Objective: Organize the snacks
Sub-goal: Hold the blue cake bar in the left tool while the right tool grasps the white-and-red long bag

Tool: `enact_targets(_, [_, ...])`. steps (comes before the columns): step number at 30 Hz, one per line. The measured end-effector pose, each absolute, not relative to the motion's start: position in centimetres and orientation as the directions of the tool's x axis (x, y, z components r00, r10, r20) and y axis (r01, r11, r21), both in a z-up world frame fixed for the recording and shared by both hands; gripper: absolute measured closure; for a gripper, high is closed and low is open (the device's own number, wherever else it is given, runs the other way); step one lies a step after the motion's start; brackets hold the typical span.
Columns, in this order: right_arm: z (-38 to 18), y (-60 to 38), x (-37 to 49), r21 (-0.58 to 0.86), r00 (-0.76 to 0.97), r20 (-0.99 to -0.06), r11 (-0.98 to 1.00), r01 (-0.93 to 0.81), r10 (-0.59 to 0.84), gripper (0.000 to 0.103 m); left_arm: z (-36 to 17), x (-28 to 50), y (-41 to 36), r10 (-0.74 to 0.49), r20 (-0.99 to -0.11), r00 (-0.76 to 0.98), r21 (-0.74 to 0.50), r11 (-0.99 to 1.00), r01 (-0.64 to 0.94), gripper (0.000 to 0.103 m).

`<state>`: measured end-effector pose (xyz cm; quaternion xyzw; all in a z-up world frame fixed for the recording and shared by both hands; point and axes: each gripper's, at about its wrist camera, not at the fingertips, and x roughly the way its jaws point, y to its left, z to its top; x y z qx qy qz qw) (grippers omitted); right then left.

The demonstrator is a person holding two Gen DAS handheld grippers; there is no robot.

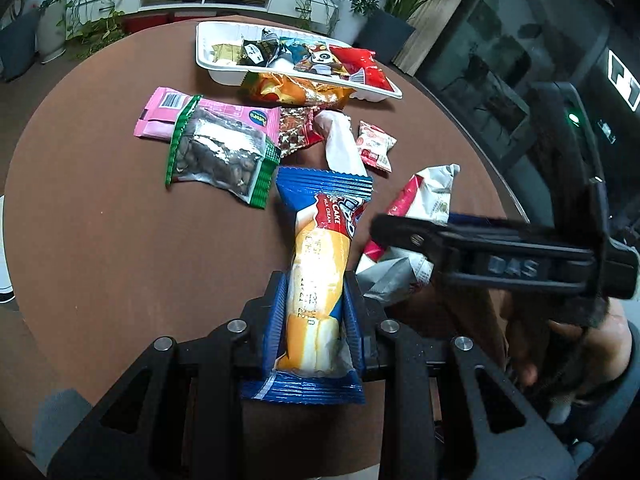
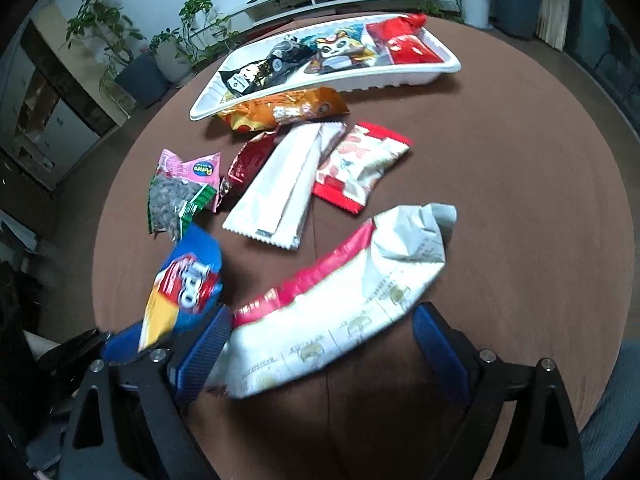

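From the left wrist, the left gripper [image 1: 316, 300] is clenching the blue roll cake pack [image 1: 320, 264], well short of the white tray [image 1: 224, 68], which is holding several snacks already; many are waiting before it.

From the right wrist, the right gripper [image 2: 320, 344] is standing released around the white-red bag [image 2: 340, 312]; brown table [image 2: 520, 200] beside the tray is lying free.

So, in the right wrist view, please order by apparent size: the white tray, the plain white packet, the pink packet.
1. white tray
2. plain white packet
3. pink packet
The tray lies farthest from the camera, so its lead is probably real.
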<state>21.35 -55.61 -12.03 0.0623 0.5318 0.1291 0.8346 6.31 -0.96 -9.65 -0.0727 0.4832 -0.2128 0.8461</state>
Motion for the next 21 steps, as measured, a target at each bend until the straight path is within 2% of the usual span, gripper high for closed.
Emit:
enact_targets(4, [-12.1, -55.8, 21.6, 0.164, 0.415, -0.878, 0.964, -0.210, 0.240, 0.016, -9.9, 6.0, -1.2, -0.433, -0.790, 0.435, -0.329, 0.897, 0.295, 0.077])
enact_targets(7, [-12.0, -56.9, 21.8, 0.136, 0.408, -0.884, 0.961, -0.241, 0.228, 0.026, -10.0, 5.9, -1.5, -0.433, -0.792, 0.431, -0.327, 0.896, 0.300, 0.077])
enact_targets(13, [-11.1, -58.8, 22.4, 0.068, 0.429, -0.886, 0.964, -0.256, 0.176, 0.028, -10.2, 5.9, -2.1, -0.432, -0.797, 0.422, -0.322, 0.895, 0.308, 0.077])
enact_targets(15, [-10.9, -59.0, 22.6, 0.104, 0.417, -0.886, 0.963, -0.249, 0.204, 0.028, -10.3, 6.1, -2.2, -0.430, -0.797, 0.424, -0.322, 0.897, 0.303, 0.077])
enact_targets(18, [-11.2, -59.6, 22.1, 0.272, 0.352, -0.879, 0.944, -0.185, 0.322, 0.027, -10.3, 6.0, -2.2, -0.424, -0.798, 0.427, -0.318, 0.900, 0.299, 0.077])
enact_targets(21, [-11.5, -59.4, 21.0, 0.317, 0.340, -0.874, 0.938, -0.143, 0.347, 0.025, -10.3, 6.0, -2.4, -0.424, -0.799, 0.427, -0.315, 0.899, 0.304, 0.077])
